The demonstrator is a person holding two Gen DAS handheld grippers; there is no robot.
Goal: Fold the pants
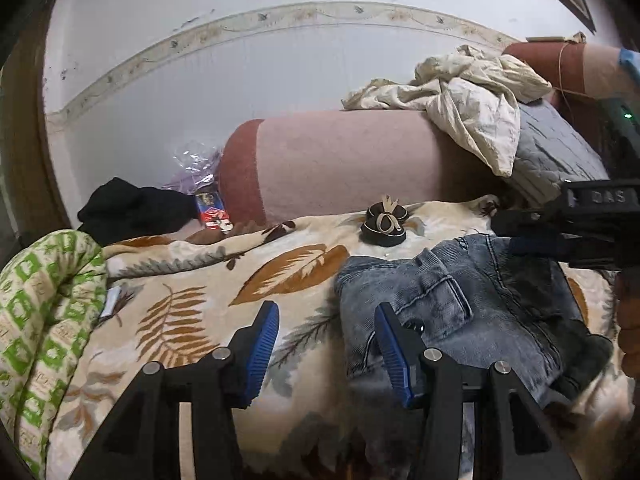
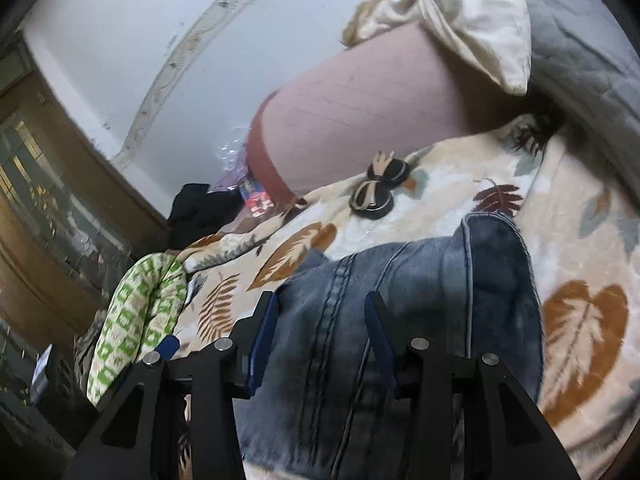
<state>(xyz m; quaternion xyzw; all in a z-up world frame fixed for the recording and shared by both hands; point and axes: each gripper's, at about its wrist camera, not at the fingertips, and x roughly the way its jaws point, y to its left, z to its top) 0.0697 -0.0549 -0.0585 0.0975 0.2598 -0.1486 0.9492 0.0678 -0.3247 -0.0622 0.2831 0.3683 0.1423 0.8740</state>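
Faded blue denim pants (image 1: 460,300) lie bunched and partly folded on a leaf-patterned blanket (image 1: 200,300). My left gripper (image 1: 326,320) is open and empty, just left of the pants' edge, above the blanket. The right gripper's black body (image 1: 580,216) shows at the right of the left wrist view, over the pants. In the right wrist view my right gripper (image 2: 322,312) is open, its blue-padded fingers (image 2: 264,332) spread just above the denim (image 2: 400,280); nothing is between the jaws.
A pink and red bolster (image 1: 340,164) lies behind the blanket, with a crumpled cream cloth (image 1: 472,100) and a grey quilt (image 1: 556,148) at the right. A small black bow item (image 1: 384,224), black cloth (image 1: 132,208) and green patterned quilt (image 1: 44,308) lie around.
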